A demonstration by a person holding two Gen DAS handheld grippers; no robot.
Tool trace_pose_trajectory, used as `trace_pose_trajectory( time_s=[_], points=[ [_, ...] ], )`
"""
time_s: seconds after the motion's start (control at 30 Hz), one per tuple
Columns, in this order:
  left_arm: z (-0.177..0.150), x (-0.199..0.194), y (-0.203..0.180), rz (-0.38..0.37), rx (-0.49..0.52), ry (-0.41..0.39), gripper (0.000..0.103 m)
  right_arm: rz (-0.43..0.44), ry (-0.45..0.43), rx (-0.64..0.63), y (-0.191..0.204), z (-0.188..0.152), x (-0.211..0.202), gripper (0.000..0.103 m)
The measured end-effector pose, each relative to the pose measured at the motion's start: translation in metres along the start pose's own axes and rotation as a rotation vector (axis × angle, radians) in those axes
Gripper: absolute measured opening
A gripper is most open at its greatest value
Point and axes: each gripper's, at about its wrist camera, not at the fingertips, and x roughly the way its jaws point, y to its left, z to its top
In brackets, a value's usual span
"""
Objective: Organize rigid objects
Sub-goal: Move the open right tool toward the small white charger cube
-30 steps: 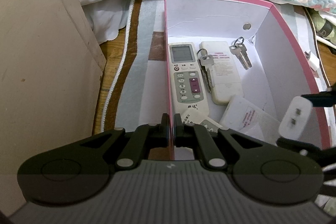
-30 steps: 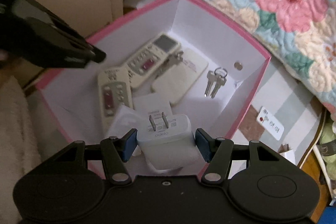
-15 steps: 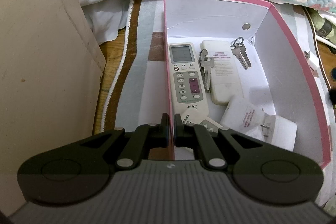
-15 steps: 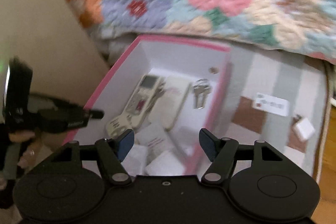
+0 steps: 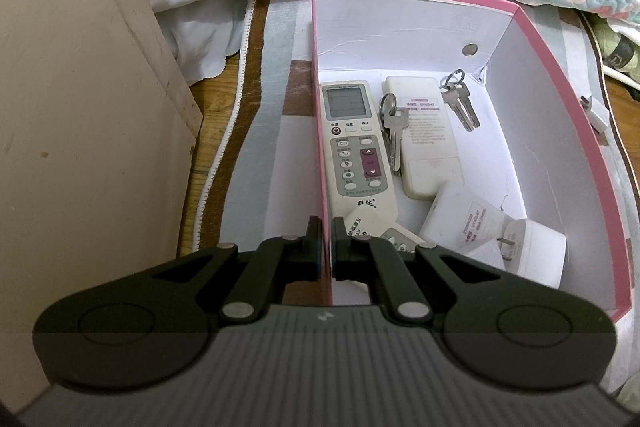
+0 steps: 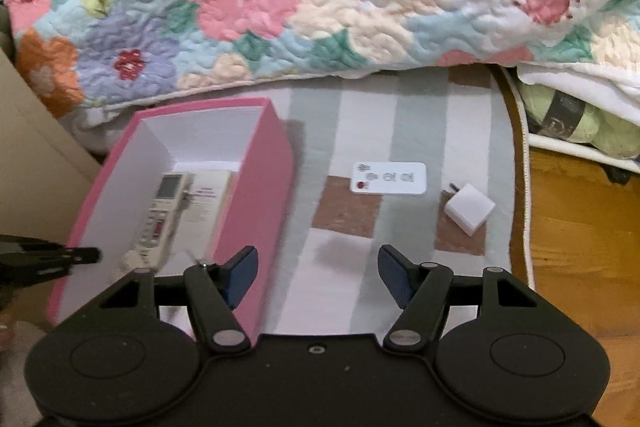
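A pink box (image 5: 560,87) with white inside stands on a striped rug (image 6: 352,123). My left gripper (image 5: 327,241) is shut on its left wall near the front corner. The box holds a grey-white remote (image 5: 352,139), a face-down remote (image 5: 428,143), two key bunches (image 5: 394,131) (image 5: 460,103), a white adapter (image 5: 460,219) and a white charger (image 5: 532,255), prongs showing. Another remote (image 5: 372,227) is partly hidden under my left fingers. My right gripper (image 6: 318,275) hangs open and empty over the rug, right of the box (image 6: 256,187). Beyond it lie a flat white remote (image 6: 388,178) and a white plug cube (image 6: 470,209).
A floral quilt (image 6: 280,7) hangs over the rug's far edge. A beige cabinet side (image 5: 80,107) stands close on the left of the box. Wooden floor (image 6: 580,247) and a green bundle (image 6: 580,127) lie to the right of the rug.
My right gripper let the white charger go into the box, then swung out to the right over the rug, empty. My left gripper kept its hold on the box wall.
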Motion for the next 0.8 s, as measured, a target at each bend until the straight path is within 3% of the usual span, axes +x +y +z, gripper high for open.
trace_pose_trajectory(
  time_s=[0.13,0.4,0.63,0.8],
  points=[
    [0.000,0.000,0.000,0.001,0.001,-0.001,0.004,-0.113,-0.021,-0.148,-0.005,-0.002,0.023,0.071],
    [0.000,-0.005,0.000,0.012,-0.004,-0.026,0.003,-0.219,0.011,-0.328,-0.049,0.006,0.086,0.071],
    [-0.001,-0.006,-0.003,0.027,-0.001,-0.032,0.002,-0.278,0.065,-0.316,-0.087,0.015,0.127,0.072],
    [-0.001,-0.006,-0.002,0.026,-0.010,-0.025,0.002,-0.219,0.072,-0.188,-0.108,0.022,0.134,0.072]
  ],
)
